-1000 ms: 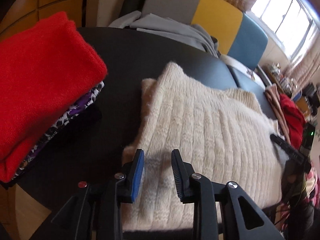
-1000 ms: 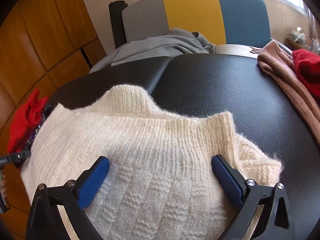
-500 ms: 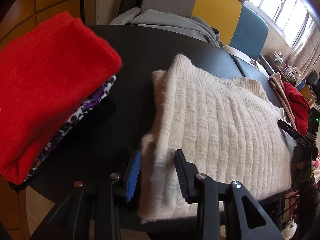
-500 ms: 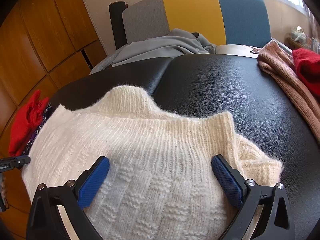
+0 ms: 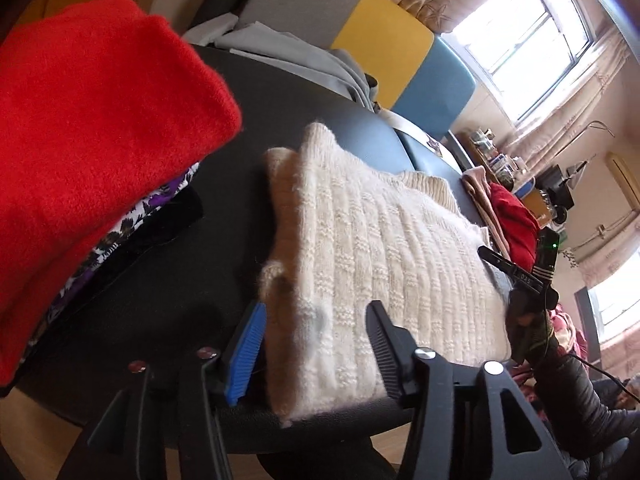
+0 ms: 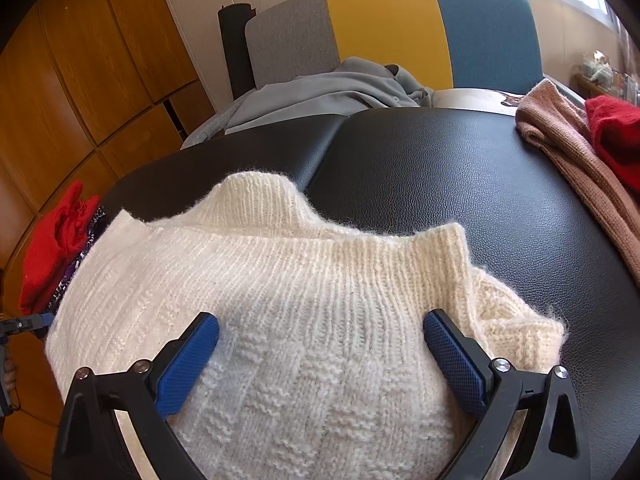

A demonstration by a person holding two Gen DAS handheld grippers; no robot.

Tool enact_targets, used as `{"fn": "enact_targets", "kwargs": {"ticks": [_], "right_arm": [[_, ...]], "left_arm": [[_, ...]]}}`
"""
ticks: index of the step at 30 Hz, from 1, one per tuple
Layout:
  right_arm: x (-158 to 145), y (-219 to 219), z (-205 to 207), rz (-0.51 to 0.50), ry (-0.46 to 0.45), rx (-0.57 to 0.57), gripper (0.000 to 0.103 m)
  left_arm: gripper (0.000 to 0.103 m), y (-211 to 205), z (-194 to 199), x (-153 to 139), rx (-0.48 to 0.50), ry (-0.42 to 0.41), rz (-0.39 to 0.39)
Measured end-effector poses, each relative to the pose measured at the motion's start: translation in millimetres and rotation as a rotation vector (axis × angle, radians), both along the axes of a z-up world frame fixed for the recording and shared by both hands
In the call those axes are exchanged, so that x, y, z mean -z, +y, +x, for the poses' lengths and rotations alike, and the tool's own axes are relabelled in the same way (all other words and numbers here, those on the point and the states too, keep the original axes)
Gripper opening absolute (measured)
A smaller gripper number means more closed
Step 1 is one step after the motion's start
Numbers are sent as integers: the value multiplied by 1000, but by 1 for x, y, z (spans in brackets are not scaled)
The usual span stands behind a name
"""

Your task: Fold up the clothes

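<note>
cream sweater [image 6: 304,320] lies under both spread, empty grippers' fingers; only the left view shows the window [image 5: 520,36].

Between my left tongs [image 5: 316,348], which have blue pads on black arms, lies a cream sweater [image 5: 384,248] knitted in ribs and basket-weave blocks. The desk [image 6: 440,184] under it is black leather-look. To my left, a bright red knit [image 5: 92,140] tops a purple, black and white print [image 5: 120,236]. Behind sits a grey, yellow and blue chair back [image 6: 400,32].
</note>
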State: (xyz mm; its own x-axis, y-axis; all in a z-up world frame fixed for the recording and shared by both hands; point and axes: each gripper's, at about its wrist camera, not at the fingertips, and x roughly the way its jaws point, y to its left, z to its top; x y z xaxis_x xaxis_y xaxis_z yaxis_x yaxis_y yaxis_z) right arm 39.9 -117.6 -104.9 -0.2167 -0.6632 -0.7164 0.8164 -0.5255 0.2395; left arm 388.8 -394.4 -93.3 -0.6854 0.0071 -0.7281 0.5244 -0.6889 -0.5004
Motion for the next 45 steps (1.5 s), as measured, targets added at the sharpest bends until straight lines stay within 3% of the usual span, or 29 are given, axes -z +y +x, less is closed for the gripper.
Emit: {"fn": "enact_targets", "kwargs": {"ticks": [9,14,17,18,20,24,26,29,32,35,39,42,45], "right_arm": [[-1,-3,5,20,26,5,103],[0,-2,3,9,19,5,103],[0,0,2,-4,10,4,103],[0,1,2,-8,6,3,103],[-1,2,1,-12,-1,1,103],[-3,3,-2,-17,-16,-6,103],[-10,3,-2,-9,-46,-62,103],[-34,12,4,-27,-80,-231,102],[-56,27,17,13,-65,-382,102],[-60,39,28,82,-75,-491,102],[-36,46,25,190,-110,-535,102],[-11,47,21,241,-131,-553,102],[-7,50,19,197,-133,-524,103]], "left_arm": [[56,-23,-41,10,67,-18,-23],[62,-43,-63,26,94,46,89],[62,-42,-73,28,122,39,135],[60,-41,-75,28,130,30,139],[34,-36,-80,27,137,9,138],[22,-39,-73,21,55,49,167],[18,-44,-68,16,18,79,185],[18,-49,-64,4,-3,103,184],[18,-54,-63,-7,-13,111,180],[18,-57,-66,-14,-21,98,170],[18,-54,-70,-29,-22,102,167],[18,-50,-71,-40,-7,151,199],[18,-36,-75,-61,31,214,213]]}}
